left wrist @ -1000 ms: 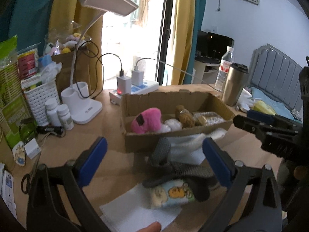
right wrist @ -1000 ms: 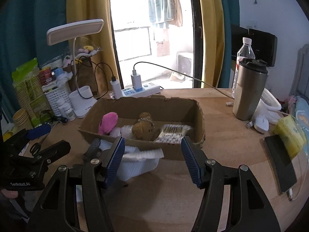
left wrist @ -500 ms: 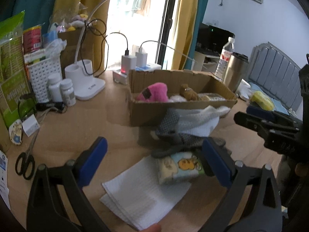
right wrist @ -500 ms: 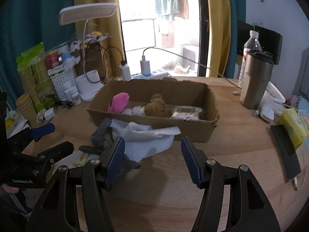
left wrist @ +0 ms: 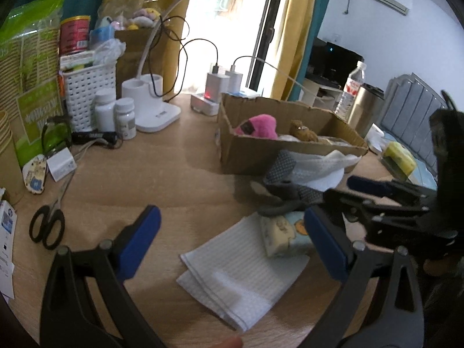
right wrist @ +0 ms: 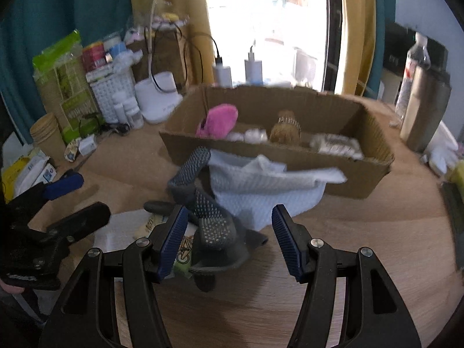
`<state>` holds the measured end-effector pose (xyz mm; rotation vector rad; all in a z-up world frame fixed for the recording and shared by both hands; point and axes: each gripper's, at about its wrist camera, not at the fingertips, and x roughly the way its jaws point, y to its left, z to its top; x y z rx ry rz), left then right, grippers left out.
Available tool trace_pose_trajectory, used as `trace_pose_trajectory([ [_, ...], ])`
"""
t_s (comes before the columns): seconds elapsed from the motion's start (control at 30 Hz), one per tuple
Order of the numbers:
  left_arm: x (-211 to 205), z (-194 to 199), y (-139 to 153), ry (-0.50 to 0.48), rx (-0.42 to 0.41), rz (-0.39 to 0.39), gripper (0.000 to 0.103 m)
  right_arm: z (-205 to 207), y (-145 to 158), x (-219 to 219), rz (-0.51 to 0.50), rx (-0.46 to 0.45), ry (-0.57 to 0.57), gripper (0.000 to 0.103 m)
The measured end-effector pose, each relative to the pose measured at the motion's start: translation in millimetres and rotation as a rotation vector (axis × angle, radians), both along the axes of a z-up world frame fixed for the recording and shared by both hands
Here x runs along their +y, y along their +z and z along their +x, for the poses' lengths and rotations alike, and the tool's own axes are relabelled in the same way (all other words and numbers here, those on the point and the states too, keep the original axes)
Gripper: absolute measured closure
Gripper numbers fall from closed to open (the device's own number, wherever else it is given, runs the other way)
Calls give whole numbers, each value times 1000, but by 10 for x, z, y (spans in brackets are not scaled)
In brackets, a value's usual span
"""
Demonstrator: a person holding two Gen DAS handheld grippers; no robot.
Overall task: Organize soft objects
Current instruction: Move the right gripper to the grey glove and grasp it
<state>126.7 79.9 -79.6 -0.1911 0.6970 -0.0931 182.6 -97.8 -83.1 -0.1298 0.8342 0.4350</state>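
Observation:
A cardboard box (left wrist: 255,150) (right wrist: 374,171) holds a pink plush (left wrist: 258,126) (right wrist: 217,120) and a brown plush (left wrist: 303,133) (right wrist: 285,129). In front of it lie a white cloth (right wrist: 261,191) (left wrist: 319,165), a grey dotted glove (right wrist: 208,217) (left wrist: 290,191), a small cartoon-print pad (left wrist: 285,233) and a folded white towel (left wrist: 240,269). My left gripper (left wrist: 232,246) is open above the folded towel. My right gripper (right wrist: 229,237) is open, low over the grey glove. Each gripper also shows in the other's view: the right (left wrist: 385,200) and the left (right wrist: 66,197).
A desk lamp base (left wrist: 150,107), pill bottles (left wrist: 116,113), a white basket (left wrist: 87,87) and scissors (left wrist: 47,226) lie at the left. A power strip with chargers (left wrist: 214,98) stands behind the box. A steel tumbler (right wrist: 423,110) and water bottle (left wrist: 355,84) stand at the right.
Both grippers have dropped lower and closer to the pile in front of the box. The left has swung left over the folded towel; the right has closed in on the grey glove.

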Motion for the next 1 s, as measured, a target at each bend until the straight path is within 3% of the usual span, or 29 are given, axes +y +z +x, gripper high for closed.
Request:
trace_pose_trajectory([
  [0.13,-23,11,-6,-7,4,2,3,32,-101,31,-15,31,10,41],
  [0.27,-69,39,-10,-16,9,6,3,52,-149,55,-18,57,30,57],
  [0.37,-99,42,-2,-19,7,8,3,32,-179,88,-31,67,69,75],
  [0.4,-113,39,-3,-20,6,9,3,18,-171,95,-33,61,76,86],
  [0.43,-123,37,-5,-21,6,9,3,10,-167,103,-38,57,80,88],
  [0.87,-385,-31,23,-76,-3,14,3,-241,324,-191,-35,-113,48,91],
  [1.0,-501,-22,13,-99,-1,18,3,-322,379,-441,-35,-122,8,91],
])
